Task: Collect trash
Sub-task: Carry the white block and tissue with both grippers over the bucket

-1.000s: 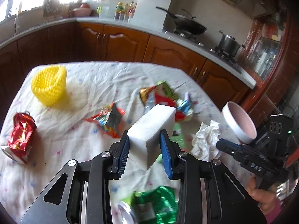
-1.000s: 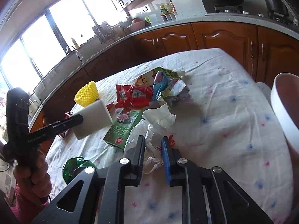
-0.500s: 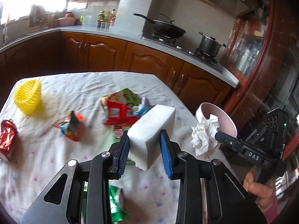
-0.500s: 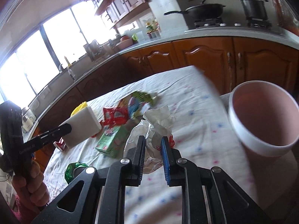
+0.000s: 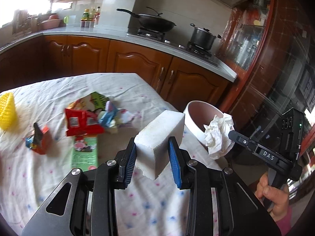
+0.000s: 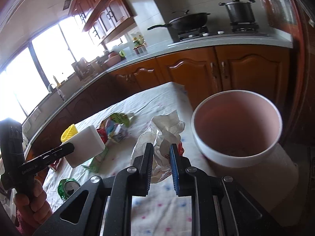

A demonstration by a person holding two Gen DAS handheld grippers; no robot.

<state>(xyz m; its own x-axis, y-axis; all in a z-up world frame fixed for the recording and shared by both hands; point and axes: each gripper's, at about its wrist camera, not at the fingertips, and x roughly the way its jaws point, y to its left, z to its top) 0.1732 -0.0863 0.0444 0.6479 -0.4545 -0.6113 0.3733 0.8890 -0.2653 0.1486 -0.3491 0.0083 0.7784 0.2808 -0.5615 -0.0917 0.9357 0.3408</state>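
My left gripper is shut on a white foam block and holds it above the table; the block also shows in the right wrist view. My right gripper is shut on a crumpled white tissue, held just left of a pink bin. In the left wrist view the tissue hangs at the bin's near rim. Snack wrappers and a green carton lie on the cloth.
A yellow net, a small red wrapper and a crushed green can lie on the white tablecloth. Wooden cabinets and a counter with a wok and pot stand behind.
Both grippers have swung right toward the pink bin. The tissue now hangs beside the bin's rim, and the foam block has moved closer to the bin.
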